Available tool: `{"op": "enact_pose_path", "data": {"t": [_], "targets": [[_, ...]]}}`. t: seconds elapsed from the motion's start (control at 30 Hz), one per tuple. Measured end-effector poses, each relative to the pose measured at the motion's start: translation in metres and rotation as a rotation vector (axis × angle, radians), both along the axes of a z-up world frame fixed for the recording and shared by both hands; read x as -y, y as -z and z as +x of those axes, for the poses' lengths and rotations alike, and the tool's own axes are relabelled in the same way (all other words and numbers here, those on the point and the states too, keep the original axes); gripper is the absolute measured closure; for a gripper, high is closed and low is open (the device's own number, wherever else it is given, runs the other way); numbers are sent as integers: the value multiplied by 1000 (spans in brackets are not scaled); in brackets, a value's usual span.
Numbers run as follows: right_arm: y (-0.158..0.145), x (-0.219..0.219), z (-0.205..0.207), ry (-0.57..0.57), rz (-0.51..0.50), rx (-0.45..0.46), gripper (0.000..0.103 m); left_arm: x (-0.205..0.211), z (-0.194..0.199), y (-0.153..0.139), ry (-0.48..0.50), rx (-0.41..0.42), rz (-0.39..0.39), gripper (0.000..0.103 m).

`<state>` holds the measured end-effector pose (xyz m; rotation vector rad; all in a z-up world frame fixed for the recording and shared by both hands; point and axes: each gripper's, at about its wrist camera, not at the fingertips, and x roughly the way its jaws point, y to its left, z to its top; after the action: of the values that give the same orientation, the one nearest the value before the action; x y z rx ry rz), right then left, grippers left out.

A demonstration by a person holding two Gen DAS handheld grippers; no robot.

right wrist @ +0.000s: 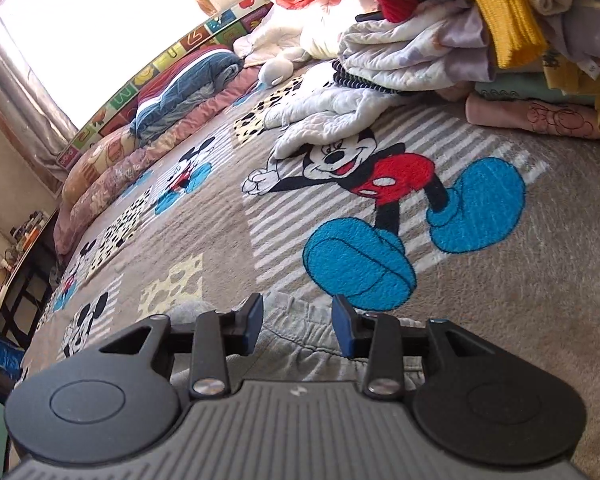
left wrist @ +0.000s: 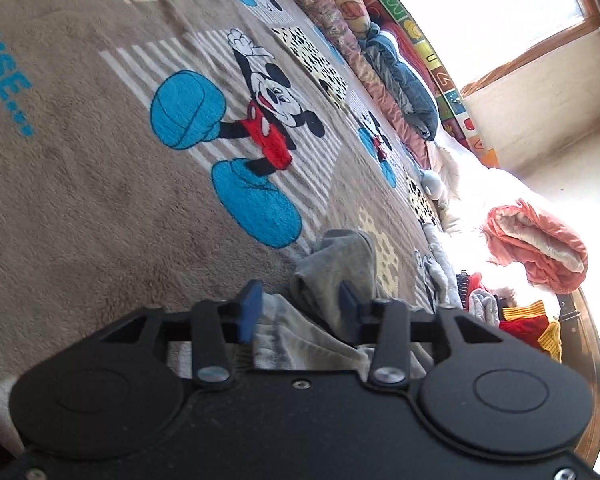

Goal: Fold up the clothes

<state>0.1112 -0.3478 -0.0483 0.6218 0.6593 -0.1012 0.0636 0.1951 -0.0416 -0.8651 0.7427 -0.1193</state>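
Note:
A grey garment (left wrist: 336,268) lies crumpled on the Mickey Mouse blanket (left wrist: 100,200). My left gripper (left wrist: 300,308) is open just above it, blue pads on either side of a raised fold. In the right wrist view the same grey garment (right wrist: 300,336), with a stitched waistband, lies flat under my right gripper (right wrist: 298,320), which is open with its pads spread over the cloth. Neither gripper holds anything.
A pile of clothes (right wrist: 480,28) with red, yellow and white pieces sits at the blanket's far side, also in the left wrist view (left wrist: 520,320). A pink folded blanket (left wrist: 540,248) and pillows (left wrist: 400,80) line the bed's edge by the window.

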Motion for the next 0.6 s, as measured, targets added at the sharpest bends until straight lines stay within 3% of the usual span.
{"op": "enact_pose_path", "data": {"t": [0.23,0.37,0.5,0.53,0.6], "targets": [[-2,-36,33,-215,-130,-17,54,16,41,21,72,5,34,43],[-7,-56,48,-315,-202,-12,44,14,72,34,96,-10,-61,43],[-3,-72,64,-407,-261,-38,46,18,93,57,125,-72,-130,43],[-2,-75,66,-427,-264,-39,62,20,96,59,142,-67,-148,44],[2,-81,71,-456,-258,-47,89,29,100,57,199,-33,-177,56]]}}
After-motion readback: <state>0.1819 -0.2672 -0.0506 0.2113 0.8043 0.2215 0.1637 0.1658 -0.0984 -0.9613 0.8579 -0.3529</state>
